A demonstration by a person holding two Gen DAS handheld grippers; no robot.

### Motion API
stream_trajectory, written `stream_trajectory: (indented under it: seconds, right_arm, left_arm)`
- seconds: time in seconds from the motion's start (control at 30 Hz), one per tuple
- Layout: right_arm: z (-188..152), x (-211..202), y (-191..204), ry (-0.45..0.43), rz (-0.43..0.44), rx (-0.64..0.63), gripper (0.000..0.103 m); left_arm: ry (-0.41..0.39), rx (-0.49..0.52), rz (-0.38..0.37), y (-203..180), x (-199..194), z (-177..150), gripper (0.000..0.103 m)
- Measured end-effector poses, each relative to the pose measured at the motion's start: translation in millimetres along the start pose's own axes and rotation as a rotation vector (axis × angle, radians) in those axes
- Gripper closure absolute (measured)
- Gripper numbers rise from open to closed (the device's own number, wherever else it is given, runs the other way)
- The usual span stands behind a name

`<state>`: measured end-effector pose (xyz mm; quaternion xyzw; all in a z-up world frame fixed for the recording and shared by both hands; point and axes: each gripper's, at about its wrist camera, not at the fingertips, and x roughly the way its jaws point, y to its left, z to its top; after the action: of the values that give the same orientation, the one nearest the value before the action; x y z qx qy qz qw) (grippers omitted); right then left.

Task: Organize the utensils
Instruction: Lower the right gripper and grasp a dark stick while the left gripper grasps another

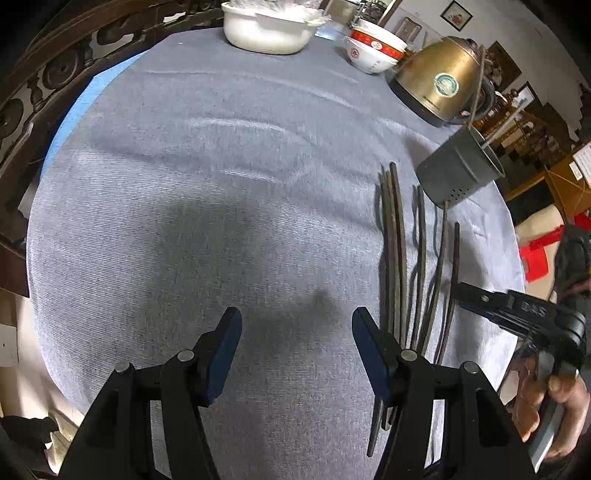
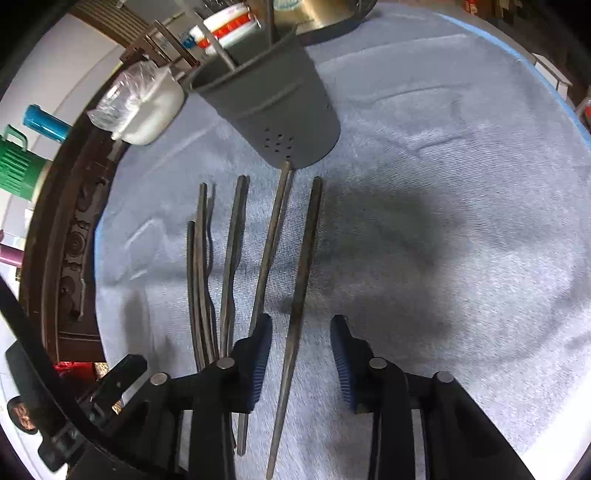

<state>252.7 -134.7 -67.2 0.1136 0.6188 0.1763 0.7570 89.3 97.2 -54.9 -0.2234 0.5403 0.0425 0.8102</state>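
Observation:
Several dark chopsticks (image 1: pixel 397 251) lie side by side on the grey tablecloth (image 1: pixel 184 184), pointing at a grey perforated utensil holder (image 1: pixel 458 173) with a few sticks standing in it. My left gripper (image 1: pixel 295 332) hangs open over bare cloth, just left of the chopsticks. In the right wrist view the holder (image 2: pixel 273 107) stands beyond the chopsticks (image 2: pixel 232 251). My right gripper (image 2: pixel 301 350) straddles the rightmost chopstick (image 2: pixel 301 288); its blue pads (image 2: pixel 262 354) stand clear of the stick on both sides. The right gripper's tip (image 1: pixel 465 291) also shows at the right of the left wrist view.
At the table's far side stand a white pot (image 1: pixel 266 29), stacked red-and-white bowls (image 1: pixel 373 51) and a brass kettle (image 1: pixel 439 81). A carved wooden chair back (image 1: pixel 33 92) curves round the left edge. A green jug (image 2: pixel 18 166) sits off the table.

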Motion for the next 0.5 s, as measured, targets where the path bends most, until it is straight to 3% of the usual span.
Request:
stream_trajectory:
  seconds: [0.17,0.23,0.3,0.4,0.5]
  right_arm:
    - [4.4,7.0,7.5,0.019,-0.042,-0.011,0.081]
    - [5.9,11.2,11.0,0.033,-0.05,-0.02,0.09]
    - [7.1,14.3,16.3,0.044,-0.066,-0.05,0.092]
    - [11.4,16.7,27.5,0.047,-0.122,-0.118,0.093]
    - [14.4,17.8,26.2,0.059,-0.11,-0.123,0.093]
  left_arm:
    - [0.018,0.027,-0.002,-8.7,2.1,2.7,0.04]
    - [0.028,0.037,0.0,-12.4,2.7,5.4,0.04]
    - [0.047,0.052,0.015,-18.8,5.5,10.0,0.04]
    - [0.083,0.053,0.031,-24.5,12.9,16.6,0.04]
    - [0.127,0.043,0.015,-34.1,22.2,23.3,0.04]
